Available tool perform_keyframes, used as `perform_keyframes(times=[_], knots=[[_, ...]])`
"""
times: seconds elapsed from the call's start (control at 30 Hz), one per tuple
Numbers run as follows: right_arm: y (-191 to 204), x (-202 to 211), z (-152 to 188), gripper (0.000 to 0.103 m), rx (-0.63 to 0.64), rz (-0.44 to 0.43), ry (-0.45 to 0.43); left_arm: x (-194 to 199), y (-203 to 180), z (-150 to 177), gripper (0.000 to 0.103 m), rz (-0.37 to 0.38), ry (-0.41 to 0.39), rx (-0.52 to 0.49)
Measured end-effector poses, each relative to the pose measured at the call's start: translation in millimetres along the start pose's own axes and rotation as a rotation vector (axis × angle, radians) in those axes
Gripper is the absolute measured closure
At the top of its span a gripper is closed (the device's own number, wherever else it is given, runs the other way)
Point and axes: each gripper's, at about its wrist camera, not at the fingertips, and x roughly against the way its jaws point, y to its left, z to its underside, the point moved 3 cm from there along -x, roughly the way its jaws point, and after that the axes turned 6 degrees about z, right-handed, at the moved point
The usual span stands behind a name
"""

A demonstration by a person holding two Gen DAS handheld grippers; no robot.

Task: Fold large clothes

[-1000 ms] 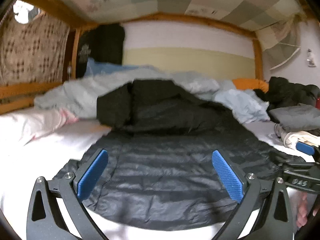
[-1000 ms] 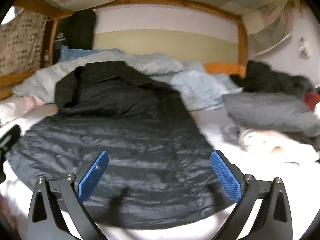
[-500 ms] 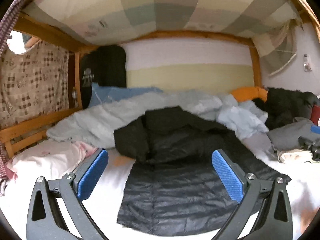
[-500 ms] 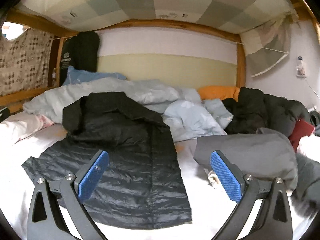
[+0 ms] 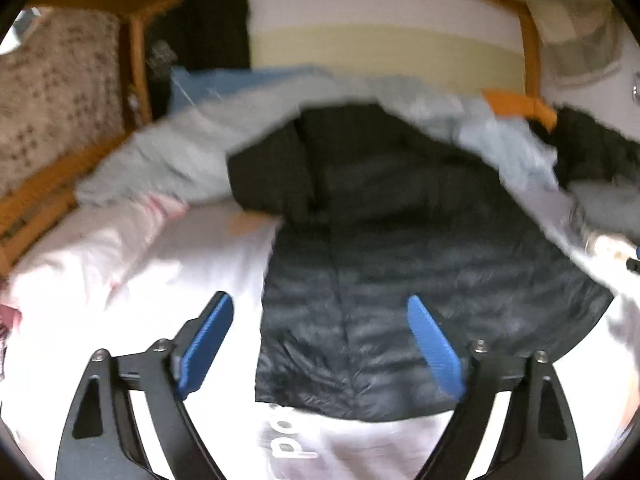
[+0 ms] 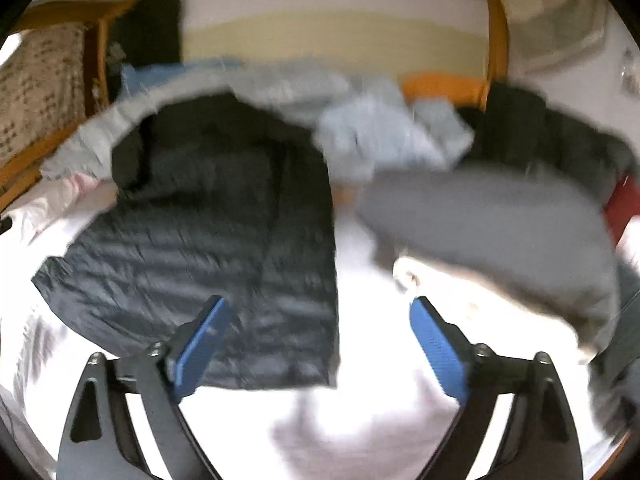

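Observation:
A dark quilted down jacket (image 5: 400, 264) lies spread flat on the white bed sheet (image 5: 152, 280), hood end away from me. My left gripper (image 5: 320, 344) is open and empty above the jacket's lower left corner. In the right wrist view the jacket (image 6: 208, 240) lies left of centre. My right gripper (image 6: 316, 348) is open and empty above the jacket's lower right hem and the bare sheet. Both views are motion-blurred.
A pale blue duvet (image 5: 192, 152) is bunched behind the jacket. A grey folded garment (image 6: 500, 240), a black garment (image 6: 540, 136) and an orange pillow (image 6: 440, 84) lie at the right. A wooden bed frame (image 5: 44, 200) runs along the left.
Both grippers rose and pulled back, then dipped toward the jacket's lower hem. Both stayed open and empty. The jacket has not moved.

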Motion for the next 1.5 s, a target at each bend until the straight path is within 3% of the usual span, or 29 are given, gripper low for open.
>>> perform_keyframes(times=[0.03,0.1,0.13,0.27,0.4,0.43,0.47,0.53,0.57,0.6,0.63,0.8,0.93,1.07,1.2,1.3,1.43,1.5], knots=[[-5.2,-14.2,6.7,0.017,-0.018,-0.021,0.037,-16.4,7.1,7.6,0.028,0.003,0.047,0.008],[-13.0,-35.2,16.8,0.020,-0.047,-0.031,0.095,-42.4,20.2,18.2,0.045,0.042,0.129,0.061],[-13.9,-42.7,22.3,0.022,-0.057,-0.037,0.116,-51.6,25.3,23.3,0.048,0.067,0.157,0.095],[-16.7,-62.0,36.7,0.027,-0.121,-0.132,0.195,-77.1,36.2,48.9,0.050,0.149,0.274,0.220],[-6.4,-69.1,42.2,0.031,-0.133,-0.171,0.217,-87.5,35.1,70.9,0.048,0.150,0.358,0.257],[-2.4,-70.3,43.7,0.036,-0.138,-0.181,0.218,-86.6,33.5,72.7,0.048,0.141,0.355,0.240],[1.4,-71.4,44.5,0.058,-0.137,-0.189,0.216,-84.1,30.5,73.2,0.048,0.127,0.346,0.206],[10.9,-71.9,44.6,0.083,-0.113,-0.199,0.211,-81.5,21.8,74.4,0.048,0.101,0.337,0.130],[14.5,-70.7,44.4,0.089,-0.098,-0.192,0.201,-79.3,19.5,75.0,0.061,0.096,0.332,0.125],[18.4,-68.9,43.6,0.092,-0.081,-0.181,0.186,-75.8,18.7,73.8,0.094,0.099,0.321,0.134],[20.0,-65.6,43.5,0.095,-0.072,-0.171,0.173,-69.4,17.8,70.9,0.101,0.099,0.301,0.142],[10.6,-19.9,31.9,0.097,-0.143,-0.159,0.057,-1.0,8.5,41.5,0.100,0.087,0.092,0.098],[-1.2,25.6,32.2,0.097,-0.208,-0.165,-0.015,55.5,0.6,36.1,0.100,0.097,0.002,0.098],[-12.5,68.8,36.9,0.098,-0.230,-0.180,-0.080,100.6,-11.8,46.2,0.100,0.064,-0.068,0.036],[-13.7,84.0,46.4,0.098,-0.204,-0.176,-0.073,103.8,-9.6,64.9,0.098,0.052,0.007,0.066],[-8.2,64.1,54.4,0.098,-0.160,-0.069,-0.013,75.3,10.9,78.2,0.098,-0.041,0.096,0.103],[-20.3,36.3,56.9,0.098,-0.194,-0.039,0.060,55.1,28.1,87.2,0.093,0.027,0.166,0.204],[-23.8,29.2,58.2,0.098,-0.201,-0.033,0.087,55.4,26.6,91.7,0.077,0.083,0.175,0.215]])
